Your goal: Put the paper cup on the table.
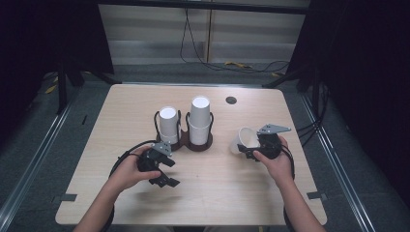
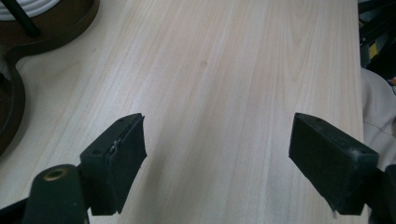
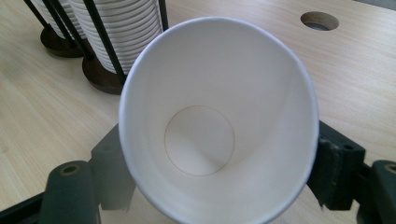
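Observation:
My right gripper is shut on a white paper cup at the table's right middle. The cup lies tilted and squeezed oval, with its open mouth toward the gripper camera and its inside empty. Two stacks of white cups stand upside down in black wire holders on dark round bases: a shorter left stack and a taller right stack. My left gripper hovers open just in front of the left holder, with bare wood between its wide-set jaws.
A round cable hole sits in the wooden table behind the cup. The holder's dark base lies to the upper left of the left jaws. Black stands and cables flank the far edge.

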Demonstrator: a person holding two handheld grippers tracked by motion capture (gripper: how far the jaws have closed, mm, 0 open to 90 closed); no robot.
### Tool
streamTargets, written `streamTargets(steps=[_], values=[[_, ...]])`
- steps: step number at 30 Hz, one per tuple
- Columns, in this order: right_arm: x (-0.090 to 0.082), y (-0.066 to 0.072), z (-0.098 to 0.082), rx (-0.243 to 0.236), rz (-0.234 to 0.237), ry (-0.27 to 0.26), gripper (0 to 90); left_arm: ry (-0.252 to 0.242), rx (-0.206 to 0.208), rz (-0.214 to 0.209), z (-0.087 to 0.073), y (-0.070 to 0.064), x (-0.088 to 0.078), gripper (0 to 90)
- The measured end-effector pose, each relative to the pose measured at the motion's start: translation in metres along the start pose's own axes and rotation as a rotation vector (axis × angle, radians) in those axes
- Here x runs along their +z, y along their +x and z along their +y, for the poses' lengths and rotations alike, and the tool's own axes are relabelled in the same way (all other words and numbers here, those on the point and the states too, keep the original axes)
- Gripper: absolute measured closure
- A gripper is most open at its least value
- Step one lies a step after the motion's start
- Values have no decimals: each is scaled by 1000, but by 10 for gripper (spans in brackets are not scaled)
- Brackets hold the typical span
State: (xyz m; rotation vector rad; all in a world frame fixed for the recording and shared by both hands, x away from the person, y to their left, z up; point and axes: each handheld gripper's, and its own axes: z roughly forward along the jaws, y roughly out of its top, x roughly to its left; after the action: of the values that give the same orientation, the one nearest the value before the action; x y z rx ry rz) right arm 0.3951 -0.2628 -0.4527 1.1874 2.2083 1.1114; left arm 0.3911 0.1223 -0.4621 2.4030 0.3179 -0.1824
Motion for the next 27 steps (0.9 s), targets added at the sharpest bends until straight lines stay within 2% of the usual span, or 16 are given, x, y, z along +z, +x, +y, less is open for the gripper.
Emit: streamTargets(steps=[1, 4, 5, 6, 7, 11, 12, 13, 15, 17, 20, 23, 27], values=[[1, -1, 1, 1, 1, 3, 229, 21, -1, 5, 1, 0, -1, 185], [5, -3, 3, -3, -22, 14, 228, 2, -7, 5, 1, 0, 1, 184], [5, -3, 4, 2, -26, 18, 229, 24, 3, 9, 1, 1, -1, 183], [7, -3, 4, 4, -36, 23, 228, 24, 4, 12, 1, 1, -1, 183], [8, -4, 4, 9, -40, 27, 228, 3, -1, -1, 0, 1, 0, 184], [11, -7, 5, 26, -61, 35, 226, 6, -11, 2, -2, 1, 0, 184], [11, -7, 5, 26, -61, 35, 226, 19, -9, 10, -2, 1, -1, 184], [12, -9, 6, 28, -73, 32, 224, 4, -14, 6, -3, 2, 0, 184], [12, -10, 5, 35, -62, 23, 224, 4, -13, 2, -3, 2, -1, 183], [14, -14, 6, 49, -74, 23, 222, 2, -11, 3, -4, 1, -1, 184], [15, -15, 7, 43, -89, 25, 222, 16, -6, 8, -4, 2, -2, 183], [16, -16, 7, 47, -87, 25, 221, -5, -8, 7, -5, 2, -1, 184], [18, -16, 8, 42, -91, 23, 219, 9, -13, 11, -6, 2, -3, 186]])
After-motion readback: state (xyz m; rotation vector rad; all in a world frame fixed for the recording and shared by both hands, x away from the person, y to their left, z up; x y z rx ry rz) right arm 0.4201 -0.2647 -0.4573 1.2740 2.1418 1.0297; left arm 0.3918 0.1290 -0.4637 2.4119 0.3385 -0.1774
